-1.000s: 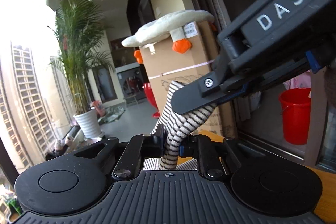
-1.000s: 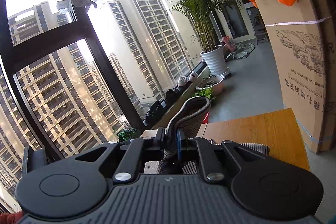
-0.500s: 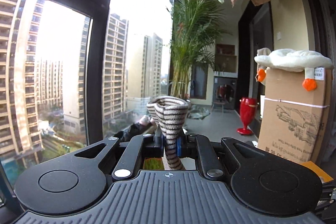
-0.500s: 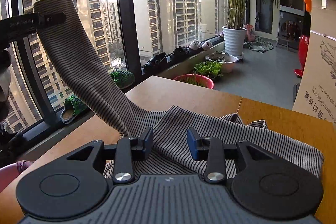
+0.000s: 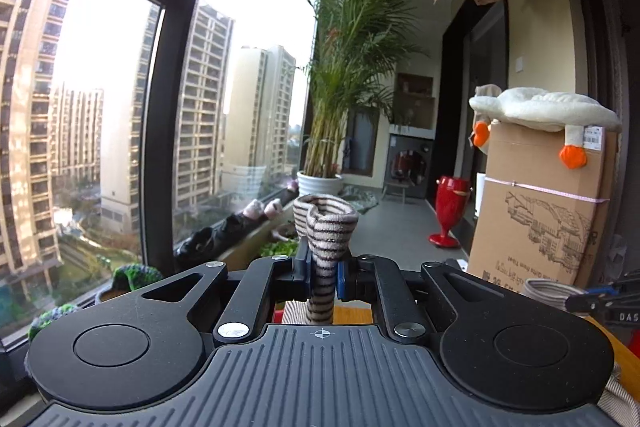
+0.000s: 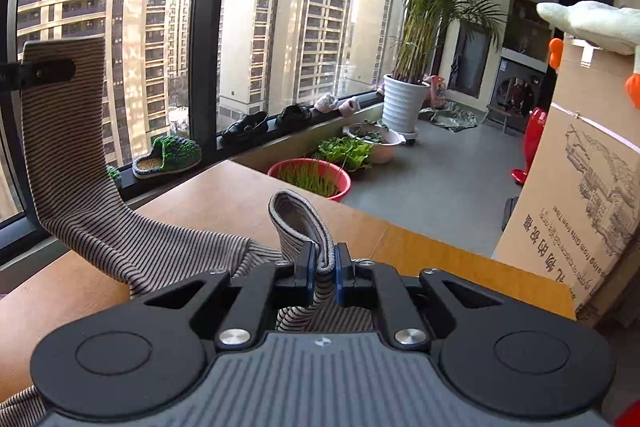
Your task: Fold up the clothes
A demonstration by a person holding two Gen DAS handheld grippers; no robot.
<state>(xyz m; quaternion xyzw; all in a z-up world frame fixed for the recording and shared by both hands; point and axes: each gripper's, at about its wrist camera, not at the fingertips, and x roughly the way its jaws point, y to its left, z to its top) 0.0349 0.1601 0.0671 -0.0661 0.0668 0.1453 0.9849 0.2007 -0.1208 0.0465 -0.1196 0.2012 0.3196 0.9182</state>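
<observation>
Right tool (image 6: 322,269) is closing again on a bunched fold of the striped garment (image 6: 160,259), low centre of frame; half a second ago it gaped empty. Left tool (image 5: 323,273) stays clamped on a cuff, lifted at upper left. Both ends held, so a fold can begin. Wooden surface (image 6: 224,203), balcony window, cardboard box (image 6: 580,203), potted palm (image 6: 404,107).

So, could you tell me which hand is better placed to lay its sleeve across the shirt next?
Probably the right: the right gripper, closing on its sleeve cuff, sits low over the table, while the left gripper holds its sleeve high.
</observation>
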